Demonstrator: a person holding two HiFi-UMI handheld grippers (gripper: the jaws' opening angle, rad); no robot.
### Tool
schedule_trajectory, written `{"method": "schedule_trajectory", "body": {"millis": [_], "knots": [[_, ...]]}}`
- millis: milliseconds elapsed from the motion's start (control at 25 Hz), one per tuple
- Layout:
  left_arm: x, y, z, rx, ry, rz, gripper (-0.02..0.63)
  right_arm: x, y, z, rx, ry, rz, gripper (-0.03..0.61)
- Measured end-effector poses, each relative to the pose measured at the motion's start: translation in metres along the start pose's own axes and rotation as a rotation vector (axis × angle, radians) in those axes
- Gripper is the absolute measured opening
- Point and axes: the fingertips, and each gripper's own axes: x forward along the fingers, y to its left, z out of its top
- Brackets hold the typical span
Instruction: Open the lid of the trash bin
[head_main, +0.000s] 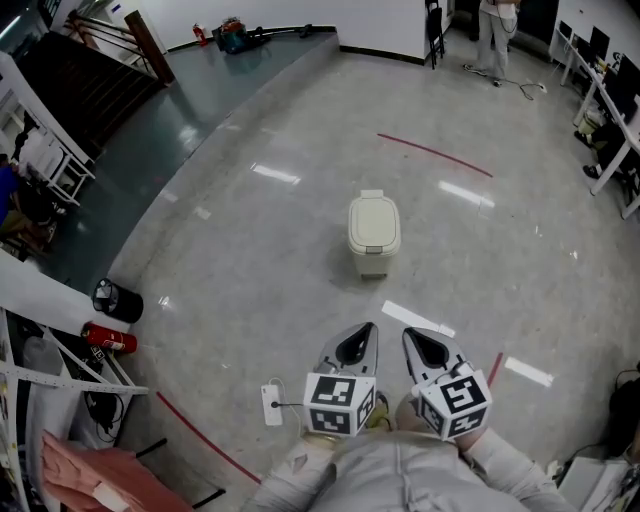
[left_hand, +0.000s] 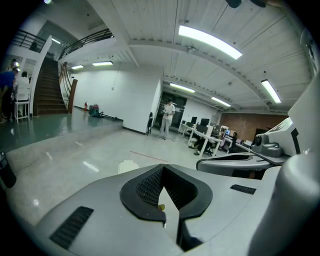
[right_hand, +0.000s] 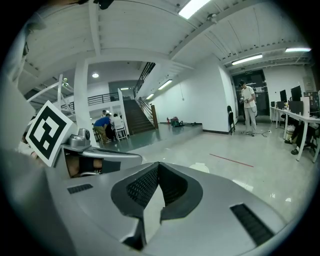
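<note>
A red fire extinguisher (head_main: 108, 338) lies near a black cylinder (head_main: 117, 300).

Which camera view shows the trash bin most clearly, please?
The head view: the whole trash bin is seen from above, with its lid closed. The left gripper view shows only its pale top above the jaws. The right gripper view shows only a small pale part of it.

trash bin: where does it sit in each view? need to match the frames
Head view: bin at centre.
Left gripper view: bin, top only, just left of centre.
Right gripper view: bin, top only, just right of centre.
Shared: red line beyond the bin.
</note>
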Motion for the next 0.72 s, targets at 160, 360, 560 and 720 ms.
{"method": "schedule_trajectory", "body": {"millis": [160,360,560,720], "knots": [[0.012,0.012,-0.002,-0.008,0.016,0.001,0.003,0.015,-0.005,-0.003,0.004,0.031,-0.008,0.005],[0.032,0.025,-0.008,-0.027,0.043,0.014,0.003,0.032,-0.02,-0.007,0.0,0.063,-0.018,0.005],[0.061,0.041,-0.009,-0.041,0.065,0.035,0.003,0.058,-0.044,-0.004,0.004,0.08,-0.009,0.005],[0.094,0.052,-0.01,-0.047,0.091,0.044,0.003,0.083,-0.069,-0.004,-0.002,0.1,0.002,0.005]]}}
